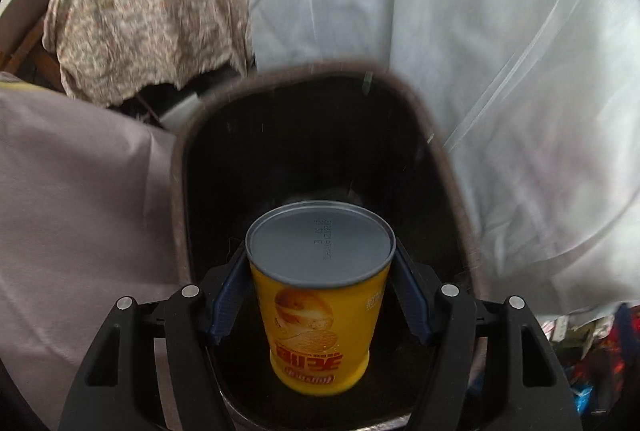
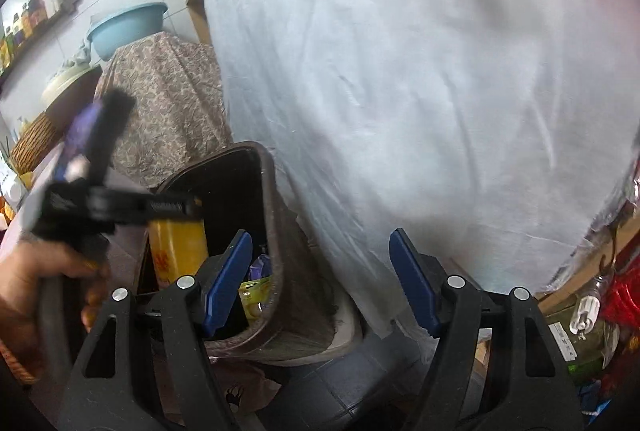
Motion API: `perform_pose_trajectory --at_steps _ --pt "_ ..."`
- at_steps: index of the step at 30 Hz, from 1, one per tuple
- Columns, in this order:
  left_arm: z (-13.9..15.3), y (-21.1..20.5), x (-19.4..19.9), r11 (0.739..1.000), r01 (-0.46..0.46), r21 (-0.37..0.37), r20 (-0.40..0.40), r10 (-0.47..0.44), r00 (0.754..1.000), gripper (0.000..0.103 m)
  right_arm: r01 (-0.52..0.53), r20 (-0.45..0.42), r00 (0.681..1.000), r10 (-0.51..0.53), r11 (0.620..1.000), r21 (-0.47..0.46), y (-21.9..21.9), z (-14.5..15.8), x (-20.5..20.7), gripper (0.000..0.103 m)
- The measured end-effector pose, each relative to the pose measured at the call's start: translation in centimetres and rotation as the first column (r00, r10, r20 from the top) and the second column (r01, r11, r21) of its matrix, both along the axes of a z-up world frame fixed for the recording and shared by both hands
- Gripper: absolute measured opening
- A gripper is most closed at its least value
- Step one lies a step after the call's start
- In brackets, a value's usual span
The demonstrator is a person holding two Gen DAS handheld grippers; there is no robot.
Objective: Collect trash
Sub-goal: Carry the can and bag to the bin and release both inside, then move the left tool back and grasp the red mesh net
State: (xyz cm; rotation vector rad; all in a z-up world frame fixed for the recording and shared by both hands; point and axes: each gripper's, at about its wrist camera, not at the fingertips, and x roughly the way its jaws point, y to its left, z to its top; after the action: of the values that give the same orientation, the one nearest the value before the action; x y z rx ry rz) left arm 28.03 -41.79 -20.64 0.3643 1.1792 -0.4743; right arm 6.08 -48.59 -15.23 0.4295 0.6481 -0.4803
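Yellow chip can [image 1: 320,295] between left fingers [image 1: 228,295] — over brown bin [image 1: 448,167].

The can [image 1: 320,311] looks like glossy yellow printed card with a smooth matt grey metal end. Behind it, the bin [image 1: 440,167] is dark matt plastic, its rim dusty and scuffed. Right of the bin hangs a thin, crinkled white plastic sheet [image 1: 460,31]; left of the bin lies soft mauve cloth [image 1: 80,171], with a patterned cloth [image 1: 152,3] above.
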Motion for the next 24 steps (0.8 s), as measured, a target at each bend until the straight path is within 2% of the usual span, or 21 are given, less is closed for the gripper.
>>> perform_pose_trajectory --at_steps 3,7,11,17,24 --pt "-1.3 0.1 0.2 0.999 0.008 0.039 -0.059 -0.006 0.998 0.066 0.006 0.01 1.0 -0.006 1.0 0.006 -0.4 0.1 -0.4 0.071" --pt "0.1 0.5 0.0 1.0 0.003 0.012 -0.046 -0.002 0.999 0.07 0.014 0.03 0.999 -0.014 1.0 0.007 -0.3 0.7 -0.4 0.071" --pt "4.0 0.3 -1.6 0.998 0.055 -0.044 0.035 -0.053 0.998 0.08 0.007 0.045 0.999 -0.007 1.0 -0.008 0.2 1.7 -1.0 0.071" --pt "9.3 1.6 -4.7 0.993 0.09 -0.071 0.146 -0.079 0.986 0.08 0.002 0.08 0.997 0.001 1.0 -0.029 0.9 3.6 -1.3 0.078" --pt "16.6 9.2 -7.6 0.97 0.146 -0.193 0.263 -0.092 0.96 0.088 -0.08 0.129 0.988 0.083 0.996 -0.031 3.3 6.3 -0.4 0.08"
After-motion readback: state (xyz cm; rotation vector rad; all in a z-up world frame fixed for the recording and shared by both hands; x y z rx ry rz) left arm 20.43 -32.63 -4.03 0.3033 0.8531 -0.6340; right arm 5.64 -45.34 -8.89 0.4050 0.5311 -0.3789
